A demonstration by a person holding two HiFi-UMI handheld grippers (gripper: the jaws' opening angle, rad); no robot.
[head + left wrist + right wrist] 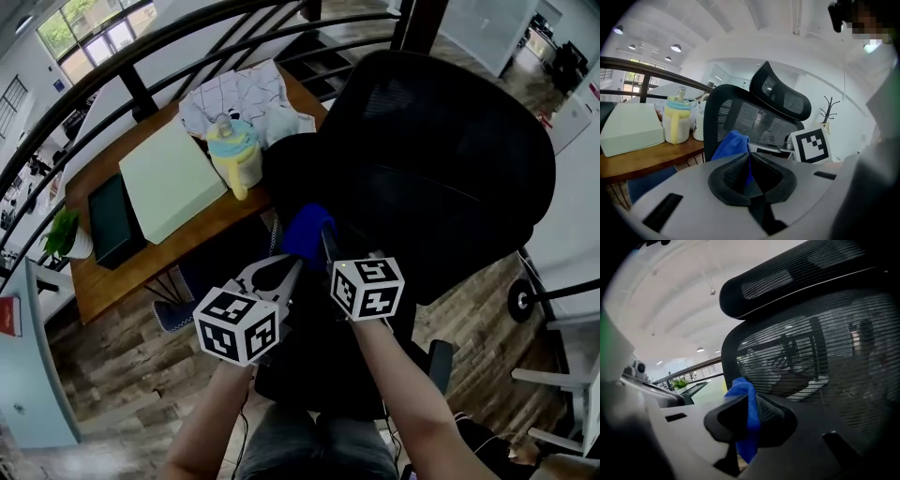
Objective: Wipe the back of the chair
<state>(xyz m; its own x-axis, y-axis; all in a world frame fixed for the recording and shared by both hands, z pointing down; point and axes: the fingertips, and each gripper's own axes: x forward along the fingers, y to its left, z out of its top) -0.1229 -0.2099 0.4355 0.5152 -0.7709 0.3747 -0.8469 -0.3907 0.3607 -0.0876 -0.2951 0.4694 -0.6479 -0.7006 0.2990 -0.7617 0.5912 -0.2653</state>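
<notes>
The left gripper point(284, 272) and the right gripper point(325, 246) are each clamped on a fold of the same blue cloth point(306, 230), side by side. The cloth is bunched at the side edge of the black mesh chair back point(441, 169). Beyond it, a wooden desk point(122, 274) holds a yellow bottle point(232, 152).
</notes>
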